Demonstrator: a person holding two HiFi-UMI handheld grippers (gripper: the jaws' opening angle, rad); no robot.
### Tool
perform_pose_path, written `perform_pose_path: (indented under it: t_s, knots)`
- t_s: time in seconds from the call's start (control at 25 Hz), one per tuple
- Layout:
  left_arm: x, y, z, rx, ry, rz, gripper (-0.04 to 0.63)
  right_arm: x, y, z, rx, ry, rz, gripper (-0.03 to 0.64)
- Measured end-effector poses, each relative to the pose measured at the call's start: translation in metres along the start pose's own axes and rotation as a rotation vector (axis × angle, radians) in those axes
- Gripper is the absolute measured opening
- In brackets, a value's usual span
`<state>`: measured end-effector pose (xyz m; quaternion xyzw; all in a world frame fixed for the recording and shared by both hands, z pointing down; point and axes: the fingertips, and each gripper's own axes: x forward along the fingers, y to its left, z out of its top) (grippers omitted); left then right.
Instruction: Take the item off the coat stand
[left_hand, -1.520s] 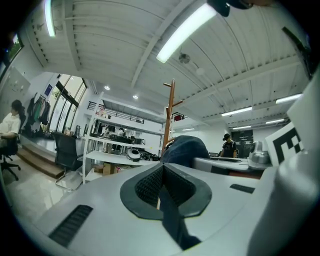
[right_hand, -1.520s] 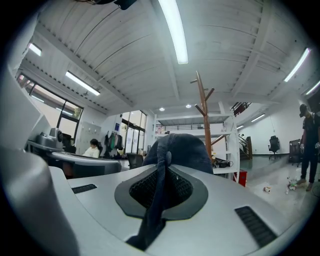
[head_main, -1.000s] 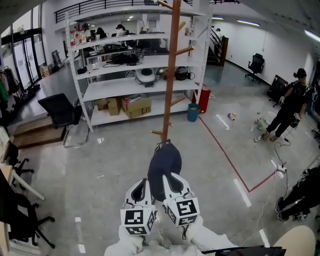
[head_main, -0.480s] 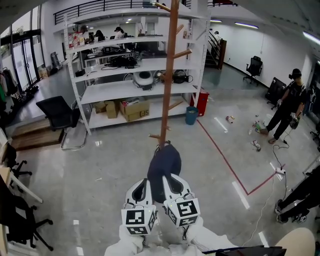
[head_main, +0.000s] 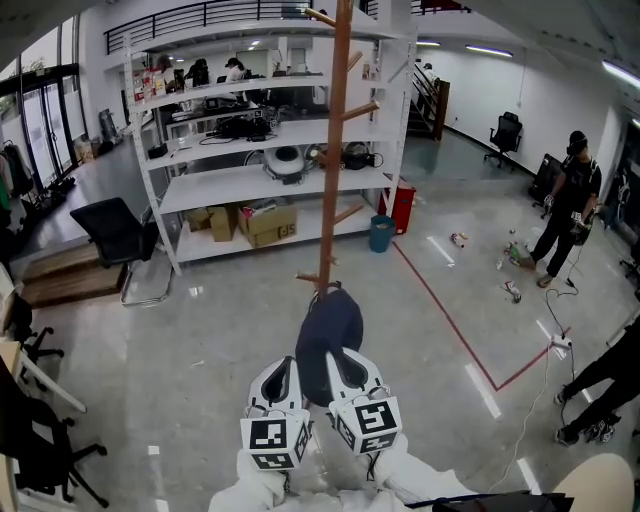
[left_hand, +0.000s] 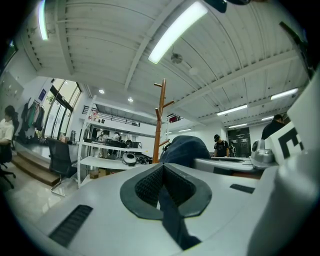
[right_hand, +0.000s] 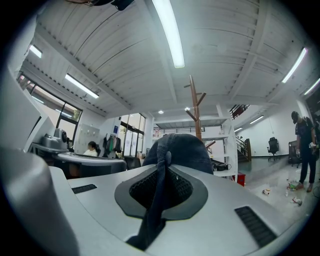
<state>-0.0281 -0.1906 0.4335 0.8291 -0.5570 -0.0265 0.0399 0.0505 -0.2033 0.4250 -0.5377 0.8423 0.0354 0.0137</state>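
A dark blue cloth cap (head_main: 328, 330) hangs low on the brown wooden coat stand (head_main: 336, 150), its top right by the lowest peg. Both grippers are under it, side by side. My left gripper (head_main: 284, 368) is shut, with a dark strip of the cap's fabric pinched between its jaws; the cap (left_hand: 184, 149) bulges just beyond them. My right gripper (head_main: 342, 360) is also shut on a fold of the cap (right_hand: 177, 147), which fills the space ahead of its jaws. The stand's pole (right_hand: 196, 107) rises behind the cap.
A white shelf unit (head_main: 250, 130) with boxes and gear stands behind the stand. A black chair (head_main: 120, 225) is at the left and a teal bin (head_main: 386, 228) by the shelf. A person (head_main: 565, 210) stands at the far right. Red tape (head_main: 450, 310) crosses the floor.
Both grippers keep their hold on the cap in the same place. The head view has shifted slightly, and the person at the right has stepped a little to the left.
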Motion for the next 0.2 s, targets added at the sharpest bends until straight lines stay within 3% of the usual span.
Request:
perform_pose_path:
  t_s: [0.2]
  knots:
    - [0.0011,-0.0033,-0.0006,-0.002,0.001,-0.007,0.000,-0.0020,-0.0028,0.0024,-0.004,-0.009,-0.003,0.020]
